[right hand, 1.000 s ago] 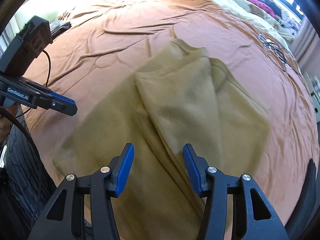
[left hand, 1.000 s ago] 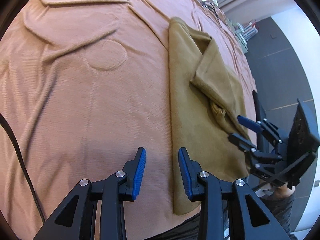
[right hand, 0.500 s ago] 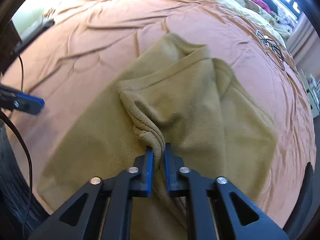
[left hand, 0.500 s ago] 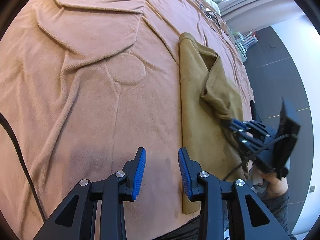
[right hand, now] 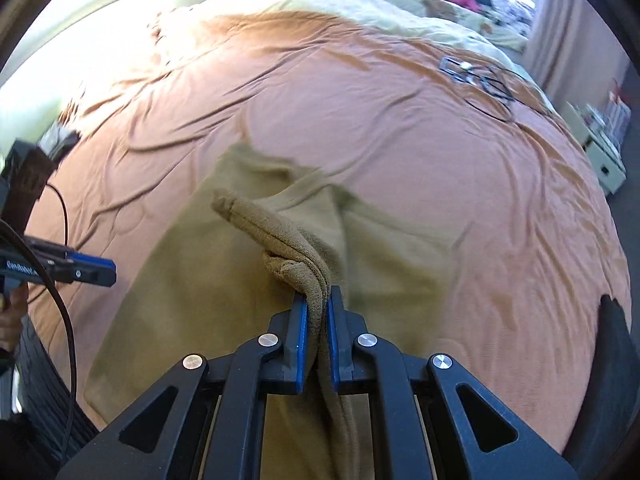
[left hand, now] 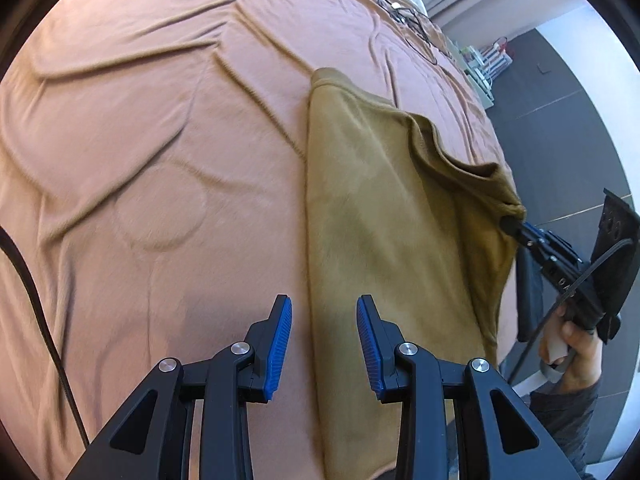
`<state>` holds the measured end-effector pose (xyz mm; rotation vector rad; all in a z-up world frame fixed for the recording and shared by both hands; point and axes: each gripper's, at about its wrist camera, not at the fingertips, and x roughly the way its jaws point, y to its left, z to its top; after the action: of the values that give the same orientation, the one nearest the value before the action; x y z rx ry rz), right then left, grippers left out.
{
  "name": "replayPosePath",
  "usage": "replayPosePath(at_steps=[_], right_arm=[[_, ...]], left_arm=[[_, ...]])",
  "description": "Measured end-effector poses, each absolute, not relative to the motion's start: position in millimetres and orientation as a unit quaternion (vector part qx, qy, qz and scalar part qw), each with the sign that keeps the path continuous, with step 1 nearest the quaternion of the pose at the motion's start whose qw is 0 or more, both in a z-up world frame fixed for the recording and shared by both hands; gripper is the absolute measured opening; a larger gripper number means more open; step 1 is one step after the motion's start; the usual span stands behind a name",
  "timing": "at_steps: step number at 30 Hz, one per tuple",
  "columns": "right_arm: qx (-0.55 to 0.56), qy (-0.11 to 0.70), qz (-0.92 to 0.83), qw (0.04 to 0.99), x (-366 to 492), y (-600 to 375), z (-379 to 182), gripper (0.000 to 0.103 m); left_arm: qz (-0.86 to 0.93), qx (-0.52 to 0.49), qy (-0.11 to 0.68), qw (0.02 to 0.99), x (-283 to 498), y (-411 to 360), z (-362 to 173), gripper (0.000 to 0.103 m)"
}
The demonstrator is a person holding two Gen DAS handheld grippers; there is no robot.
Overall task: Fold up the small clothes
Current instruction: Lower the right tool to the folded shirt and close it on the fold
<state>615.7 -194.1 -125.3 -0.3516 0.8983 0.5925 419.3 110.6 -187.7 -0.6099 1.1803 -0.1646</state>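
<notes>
Left hand-held gripper [left hand: 324, 344] released, jaws apart, hovering over the near left edge of the tan garment [left hand: 372, 240], which lies flat on the orange bed [left hand: 140, 140] just ahead of it. Right hand-held gripper [right hand: 317, 334] clenched on a bunched fold of that garment, lifted off the bed. To do well: pin the left edge, carry the fold across low and even, avoid dragging the base layer.

L tongs [left hand: 324, 344] open over olive garment [left hand: 380, 240], R tongs [left hand: 516, 228] pinching its fold
</notes>
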Motion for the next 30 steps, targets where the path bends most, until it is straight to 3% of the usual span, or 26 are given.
replayPosePath(at_steps=[12,17,19,30], right_arm=[[-0.059,0.471,0.222,0.852,664.1,-256.9,-168.3,0.006],[-0.014,0.482,0.203,0.852,674.5,-269.1,-168.5,0.044],[-0.006,0.472,0.211,0.856,671.7,-271.8,-161.1,0.049],[0.043,0.522,0.273,0.807,697.9,-276.5,-187.5,0.05]], left_arm=[[-0.039,-0.23,0.564,0.792,478.9,99.3,-198.0,0.036],[-0.033,-0.224,0.565,0.793,494.4,101.4,-198.2,0.036],[-0.033,-0.221,0.564,0.795,502.0,101.3,-197.2,0.036],[-0.026,-0.241,0.55,0.799,550.7,108.2,-207.6,0.036]])
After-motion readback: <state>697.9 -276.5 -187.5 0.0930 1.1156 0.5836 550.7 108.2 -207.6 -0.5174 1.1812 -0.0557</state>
